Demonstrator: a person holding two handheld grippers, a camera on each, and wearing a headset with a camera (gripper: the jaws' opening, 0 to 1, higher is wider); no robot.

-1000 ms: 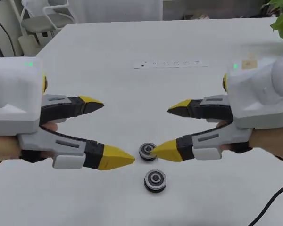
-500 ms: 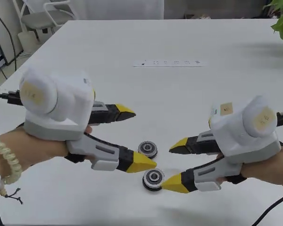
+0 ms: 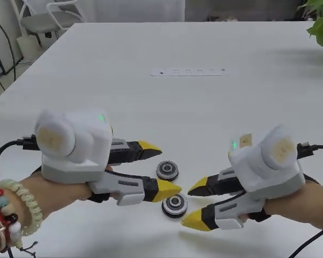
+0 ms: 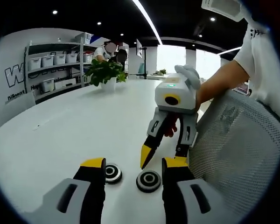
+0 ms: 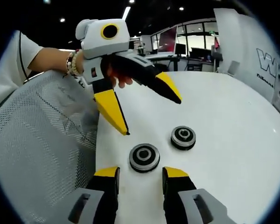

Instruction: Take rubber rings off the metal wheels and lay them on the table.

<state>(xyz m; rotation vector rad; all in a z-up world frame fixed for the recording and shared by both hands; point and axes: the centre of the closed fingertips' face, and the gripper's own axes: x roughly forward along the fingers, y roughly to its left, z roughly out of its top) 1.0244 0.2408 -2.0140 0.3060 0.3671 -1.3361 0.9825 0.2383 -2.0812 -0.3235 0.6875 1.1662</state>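
Two wheels lay flat on the white table (image 3: 231, 118), close to its front edge. The near wheel (image 3: 175, 205) and the far wheel (image 3: 167, 170) each had a black rubber ring around the metal, so I judged that no ring had come off yet.

The right gripper (image 3: 185, 207) had its jaws spread wide and held nothing. Its yellow tips sat just beside the near wheel. The left gripper (image 4: 134, 164) was just as wide and empty, with both wheels just beyond its tips.

My main worry was the wheels themselves. They were loose on a smooth top, so a tip landing on the metal hub rather than the ring would probably push the wheel away. The four tips were also crowded round one small part, and one gripper could knock the other as the jaws shut.

The right gripper view showed what the head view did not. The table edge ran just beside the near wheel, with a mesh chair (image 5: 42, 140) below it, so a shove that way could send the wheel off. The left gripper view showed one tip of the right gripper low beside the near wheel, though I could not tell if it touched. The head view alone showed the power strip (image 3: 187, 71), well apart from the work.
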